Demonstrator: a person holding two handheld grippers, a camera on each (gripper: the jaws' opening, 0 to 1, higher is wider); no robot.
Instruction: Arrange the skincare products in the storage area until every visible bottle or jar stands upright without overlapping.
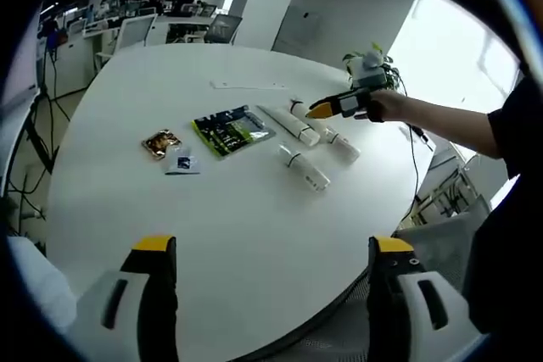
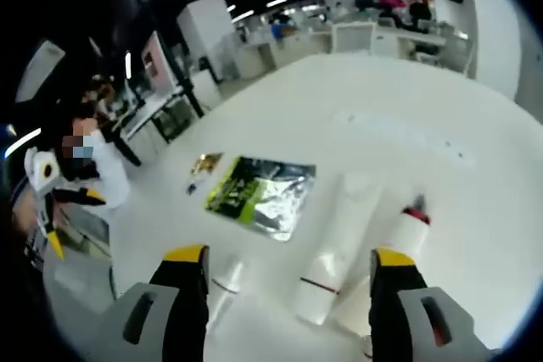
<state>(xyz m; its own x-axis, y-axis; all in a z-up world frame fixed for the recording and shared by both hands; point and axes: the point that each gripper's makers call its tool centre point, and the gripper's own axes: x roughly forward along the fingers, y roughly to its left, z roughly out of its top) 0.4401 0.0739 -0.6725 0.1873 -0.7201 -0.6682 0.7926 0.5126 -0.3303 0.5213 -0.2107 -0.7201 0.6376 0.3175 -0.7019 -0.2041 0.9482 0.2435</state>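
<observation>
White tubes lie flat on the table point(image 1: 254, 235), well ahead of my left gripper point(image 1: 271, 273), whose jaws gape empty. My right gripper point(image 2: 288, 281), also wide open and empty, hovers nearer: the big tube point(image 2: 339, 243) lies between its jaws, long axis toward twelve o'clock. Labels are too blurred to read.

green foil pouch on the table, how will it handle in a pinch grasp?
The green foil pouch lies flat and crinkled, so it's probably floppy and light, sagging if lifted by one edge. Its glossy film may slip between the right tool's open jaws.
</observation>
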